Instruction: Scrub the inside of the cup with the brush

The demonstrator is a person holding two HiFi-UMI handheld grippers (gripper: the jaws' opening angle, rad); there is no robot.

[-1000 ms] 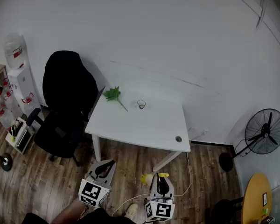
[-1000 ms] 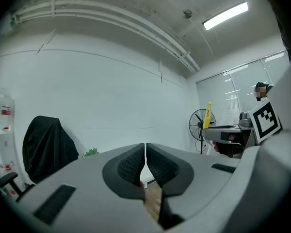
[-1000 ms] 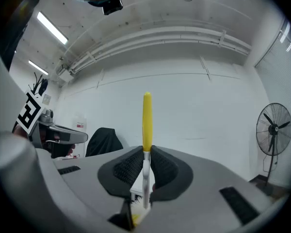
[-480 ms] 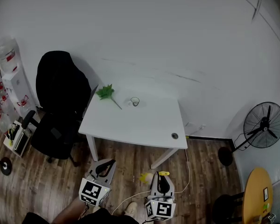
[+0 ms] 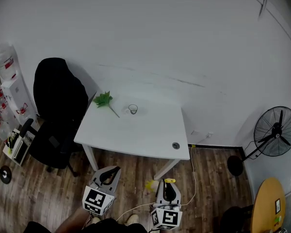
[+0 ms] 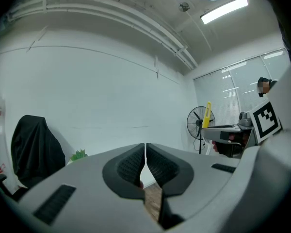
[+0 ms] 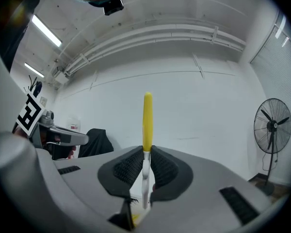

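A small clear cup stands near the far edge of the white table in the head view. Both grippers hang low in front of me, well short of the table. My right gripper is shut on a brush with a yellow handle that sticks up past the jaws; its yellow bristle end shows beside the gripper. My left gripper is shut with nothing between its pads.
A green plant sprig lies on the table left of the cup. A black office chair stands left of the table, a standing fan at the right, a water dispenser far left. A cable runs over the wooden floor.
The table, cup and chair have shifted left and slightly down in the head view as my head turned. Both grippers keep the same place in the frame.
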